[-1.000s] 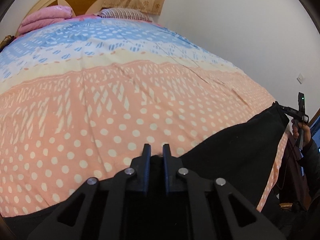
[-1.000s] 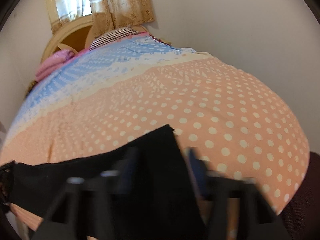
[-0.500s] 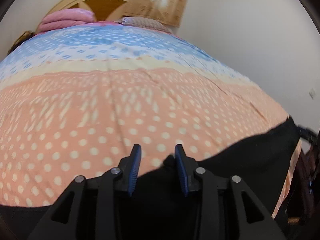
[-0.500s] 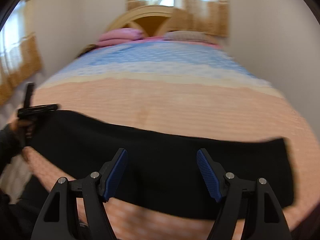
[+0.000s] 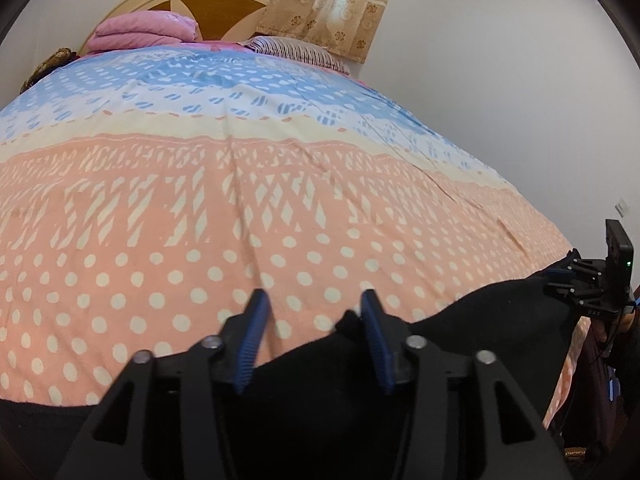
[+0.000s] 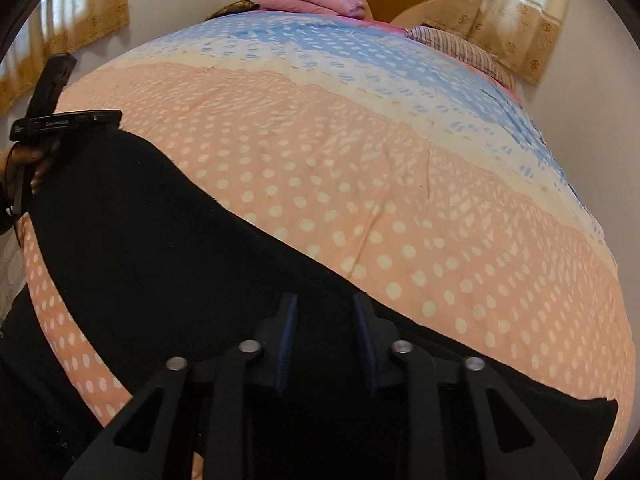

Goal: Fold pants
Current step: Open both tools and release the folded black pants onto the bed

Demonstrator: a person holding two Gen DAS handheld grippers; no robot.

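Black pants lie flat across the near edge of the bed; they also show in the right wrist view. My left gripper is open and empty, its blue-padded fingers astride the pants' far edge at one end. My right gripper is open and empty, low over the pants near their far edge at the other end. Each gripper shows in the other's view: the right one at the pants' right end, the left one at their left end.
The bed has a peach, cream and blue dotted cover. Folded pink bedding and a striped pillow lie by the wooden headboard. White walls and curtains stand behind.
Both grippers have let go of the pants and opened. The pants now lie flat along the bed's near edge. The right gripper has narrowed somewhat and dropped closer to the cloth.
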